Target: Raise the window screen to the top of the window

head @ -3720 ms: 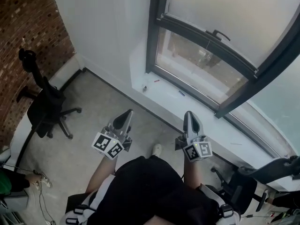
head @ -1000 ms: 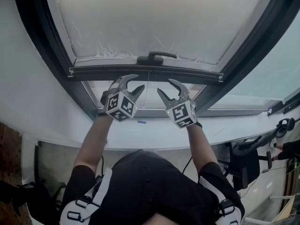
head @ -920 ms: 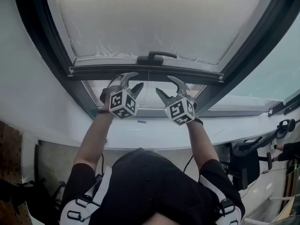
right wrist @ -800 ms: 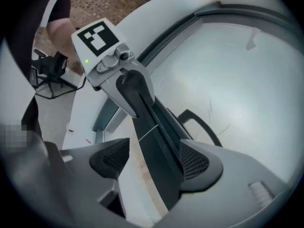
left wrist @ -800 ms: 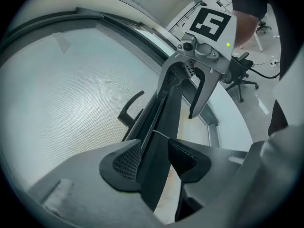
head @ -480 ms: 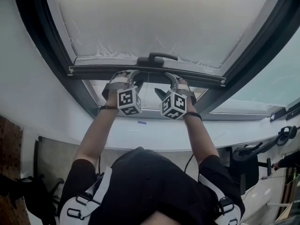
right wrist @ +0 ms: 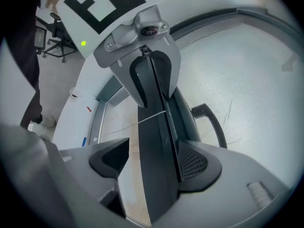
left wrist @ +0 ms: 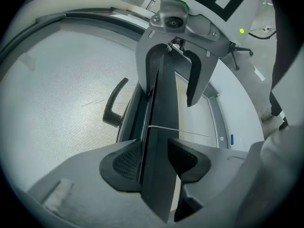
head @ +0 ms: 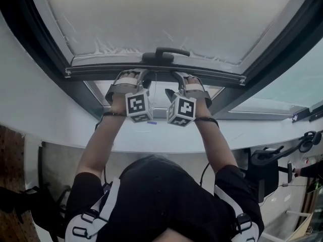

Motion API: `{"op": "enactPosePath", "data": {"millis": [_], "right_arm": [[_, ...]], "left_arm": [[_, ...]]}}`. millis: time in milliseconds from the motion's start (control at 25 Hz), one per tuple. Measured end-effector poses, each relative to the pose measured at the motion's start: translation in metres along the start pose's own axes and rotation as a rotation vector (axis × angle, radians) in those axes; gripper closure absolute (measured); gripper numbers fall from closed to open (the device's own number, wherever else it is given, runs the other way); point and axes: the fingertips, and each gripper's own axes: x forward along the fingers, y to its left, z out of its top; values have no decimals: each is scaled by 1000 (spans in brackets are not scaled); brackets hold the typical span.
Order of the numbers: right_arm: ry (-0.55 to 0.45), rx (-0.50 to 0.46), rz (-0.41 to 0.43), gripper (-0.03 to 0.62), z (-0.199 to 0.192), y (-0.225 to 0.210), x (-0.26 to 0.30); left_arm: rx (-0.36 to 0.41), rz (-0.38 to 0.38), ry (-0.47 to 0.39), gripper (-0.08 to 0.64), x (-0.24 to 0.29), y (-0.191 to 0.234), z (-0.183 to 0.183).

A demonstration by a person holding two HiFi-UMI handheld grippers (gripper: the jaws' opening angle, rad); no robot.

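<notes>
Window screen top beyond upper edge; blue mark on sill too small to identify

readable text: none | labels, brands: none | numbers: none | signs: none in any view

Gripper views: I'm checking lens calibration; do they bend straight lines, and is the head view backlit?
Left gripper view: heavy fisheye, dark round border, screen bar sharp. Right gripper view: same bowing, nothing blurred. Head view: yes, bright window screen behind, window frame curved.
</notes>
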Motion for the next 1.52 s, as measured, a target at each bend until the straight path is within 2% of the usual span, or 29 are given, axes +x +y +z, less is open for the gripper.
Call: {"op": "enactPosePath", "data": {"millis": [200, 360, 440, 560, 680, 800, 840, 880, 960, 1080, 1200, 1360, 1520], "right_arm": [[-3, 29, -2, 287, 1, 0, -2], [-25, 44, 14, 337, 0, -8, -2], [-15, 30, 43, 341, -2, -6, 0], [-1, 6, 43, 334, -3, -5, 0], [14, 8, 39, 337, -1, -4, -1], [80, -74, 47, 341, -6, 0, -2], [93, -96, 48, 367, -9, 1, 0], [99, -108, 45, 365, -12, 2, 3], [83, -84, 45, 326, -12, 3, 6], [20, 7, 19, 368, -1, -9, 0], [-13, 20, -59, 380, 5, -34, -12], [-48, 56, -112, 382, 13, -58, -22], [-69, 80, -158, 385, 15, -69, -28]], "left_arm": [[-40, 31, 0, 380, 1, -2, 1], [-54, -52, 7, 388, -2, -1, 1], [-64, -82, 0, 403, -3, 0, 1], [-50, -103, -4, 402, -3, 1, 1], [-19, -89, 18, 403, -3, -1, -1], [56, -79, 99, 406, -5, -8, -8], [61, -73, 111, 417, -4, -8, -9], [53, -67, 109, 417, -3, -7, -7], [15, -68, 82, 417, -1, -5, -2], [-26, -89, 52, 420, -5, 2, 0], [-48, -58, 19, 420, -15, 23, 8], [-38, 13, 3, 439, -24, 51, 13], [-19, 69, -5, 525, -29, 67, 17]]}}
